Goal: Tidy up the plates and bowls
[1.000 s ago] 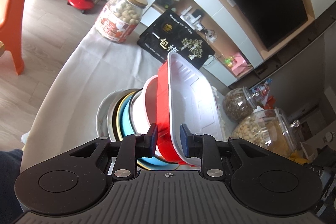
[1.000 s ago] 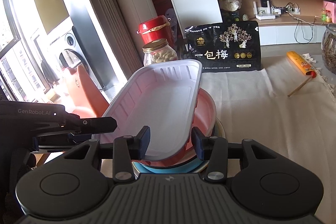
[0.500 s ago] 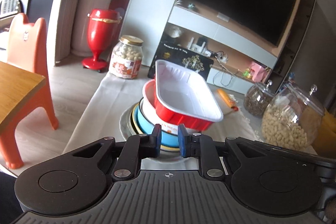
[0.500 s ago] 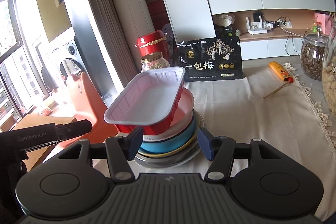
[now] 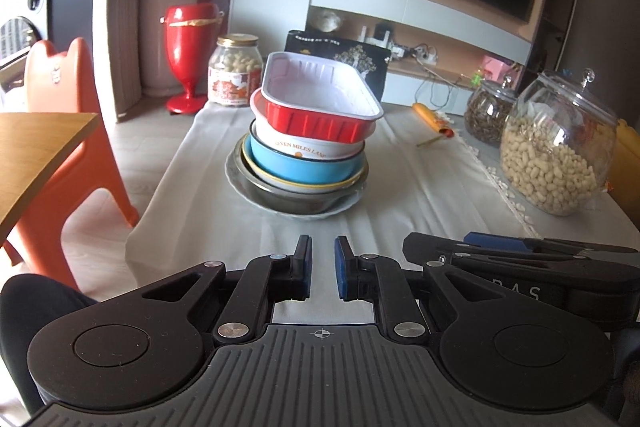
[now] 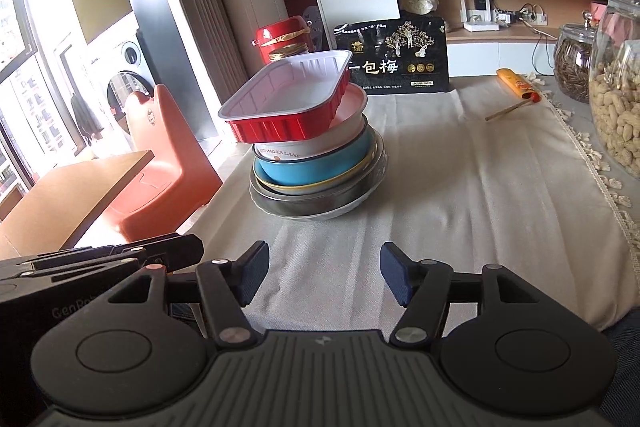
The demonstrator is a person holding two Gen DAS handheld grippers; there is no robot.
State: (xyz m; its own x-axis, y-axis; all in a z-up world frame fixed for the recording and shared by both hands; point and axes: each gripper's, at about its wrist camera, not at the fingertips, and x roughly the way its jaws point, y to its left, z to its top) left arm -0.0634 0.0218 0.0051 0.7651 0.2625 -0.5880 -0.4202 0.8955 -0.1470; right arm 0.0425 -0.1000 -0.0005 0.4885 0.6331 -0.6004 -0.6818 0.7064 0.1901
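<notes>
And here's the stack, sitting on the cloth-covered tabletop (image 5: 400,203) in the middle of both views: a red tray (image 5: 320,109) with a white inside is perched on top, crosswise and slightly tilted, overhanging the white bowl (image 5: 308,145) under it. Below that comes a blue bowl (image 5: 300,167), then a yellow-rimmed one, a steel bowl (image 5: 280,197), and a pale plate (image 5: 340,209) at the very bottom. From the right wrist the tray (image 6: 288,107) juts out to the left of the pile, well past the bowls' edge!

The left hand-held gripper (image 5: 321,273) is off the stack, hovering low over the cloth with its blue pads (image 5: 343,273) nearly together, just a narrow gap between them and nothing in it. The right hand-held gripper (image 6: 322,277) is also clear of the dishes, its jaws spread wide apart and empty; it shows in the left view as a black body at the right edge.

Behind the stack stand a jar of nuts (image 5: 236,71) and a black snack bag (image 6: 396,57); to the right, two glass jars (image 5: 560,147) and an orange tube (image 5: 432,117) lie on the cloth
</notes>
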